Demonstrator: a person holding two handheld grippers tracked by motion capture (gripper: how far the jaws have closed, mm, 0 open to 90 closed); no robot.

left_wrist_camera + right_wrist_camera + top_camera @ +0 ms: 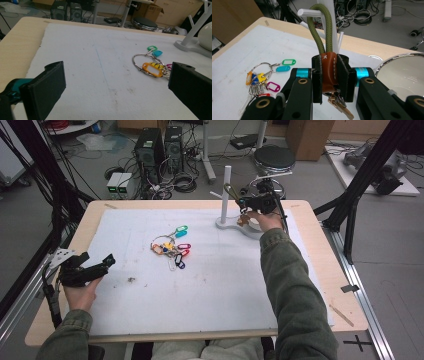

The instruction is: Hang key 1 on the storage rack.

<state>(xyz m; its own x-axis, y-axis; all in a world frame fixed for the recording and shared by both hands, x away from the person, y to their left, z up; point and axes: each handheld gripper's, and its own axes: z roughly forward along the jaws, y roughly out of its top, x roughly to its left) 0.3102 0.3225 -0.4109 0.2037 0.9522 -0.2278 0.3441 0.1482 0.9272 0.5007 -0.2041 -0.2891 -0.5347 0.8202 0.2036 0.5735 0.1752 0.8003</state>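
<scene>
My right gripper (329, 62) is shut on the brown leather sleeve (329, 75) of a keychain. Its olive cord loop (318, 30) rises from the jaws and curves over a peg (305, 12) of the white stand (226, 195). Brass keys (340, 106) hang below the sleeve. In the high view this gripper (246, 202) is held up against the stand at the back of the table. A key bunch (172, 248) with several coloured tags lies mid-mat, also seen as the key bunch (152, 66). My left gripper (97, 259) rests open at the left edge, jaws wide apart (116, 75).
A white mat (210, 290) covers most of the wooden table (325, 270). The stand's rounded white base (235, 226) sits on the mat's far side. A stool (272, 157), computer towers (157, 147) and cables are on the floor behind the table.
</scene>
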